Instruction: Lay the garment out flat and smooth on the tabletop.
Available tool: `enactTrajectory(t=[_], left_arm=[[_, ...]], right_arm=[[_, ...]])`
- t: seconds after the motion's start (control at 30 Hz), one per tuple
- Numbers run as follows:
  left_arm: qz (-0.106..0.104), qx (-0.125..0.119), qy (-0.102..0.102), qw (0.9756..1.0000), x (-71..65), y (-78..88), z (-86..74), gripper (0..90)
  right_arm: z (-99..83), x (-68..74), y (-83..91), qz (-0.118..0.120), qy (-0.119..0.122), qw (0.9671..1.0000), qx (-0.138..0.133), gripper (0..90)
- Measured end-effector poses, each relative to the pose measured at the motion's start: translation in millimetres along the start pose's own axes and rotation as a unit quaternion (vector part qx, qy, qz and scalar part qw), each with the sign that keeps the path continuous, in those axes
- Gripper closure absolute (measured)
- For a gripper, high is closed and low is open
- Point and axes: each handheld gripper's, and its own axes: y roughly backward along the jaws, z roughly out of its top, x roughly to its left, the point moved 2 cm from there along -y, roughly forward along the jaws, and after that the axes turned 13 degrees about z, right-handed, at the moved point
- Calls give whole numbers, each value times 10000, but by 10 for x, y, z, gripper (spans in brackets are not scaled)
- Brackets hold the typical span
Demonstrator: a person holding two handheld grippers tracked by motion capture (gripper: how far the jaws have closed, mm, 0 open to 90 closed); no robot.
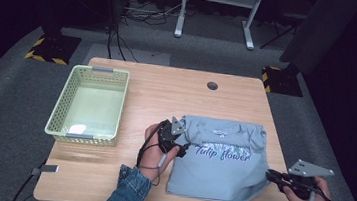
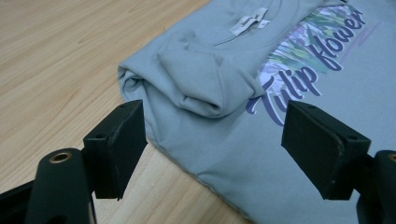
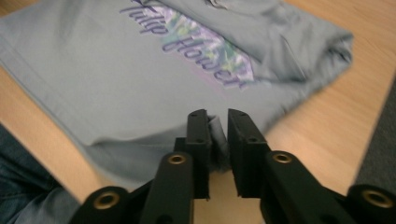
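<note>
- Grey-blue cotton makes up the T-shirt point(image 1: 220, 158), which lies part-folded on the near right part of the wooden desk point(image 1: 167, 89), its "Tulip flower" print facing up.
- Its far end is already rolled or folded over on itself, collar label on top, so the cloth forms a thick band there. Judging by that, the work in hand is folding the shirt into a compact bundle.
- The left tool point(image 2: 219, 140) sits at the shirt's left edge, next to the folded band, with its jaws standing wide. One jaw is over the bare wood and the other over the cloth, and nothing is pinched between them. It looks placed to steady or take that edge when needed.
- The right tool point(image 3: 218, 128) is at the shirt's near right corner, its jaws narrow with a pinch of grey fabric between them. The grip looks slack rather than tight, so the pinch could slip out.
- Holding that corner would let the person draw the side across the print for the next fold, I judge.
- A pale green mesh basket point(image 1: 63, 103) stands well apart at the desk's left, open and ready. It is probably where the folded shirt is meant to go.
</note>
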Motion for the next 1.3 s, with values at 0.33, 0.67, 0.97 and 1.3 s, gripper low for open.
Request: enactTrajectory(t=[0.33, 0.67, 0.97, 1.3], left_arm=[[33, -12, -139, 9999, -138, 31, 98, 214], [147, 139, -142, 9997, -170, -44, 155, 207], [127, 201, -61, 9997, -144, -168, 182, 198], [151, 274, -127, 9994, -152, -365, 259, 266]], right_arm=[[-268, -121, 231, -343, -412, 9976, -437, 533], [18, -416, -21, -161, -103, 9983, -545, 514], [220, -670, -206, -104, 46, 9985, -537, 486], [406, -927, -472, -37, 166, 9992, -366, 461]])
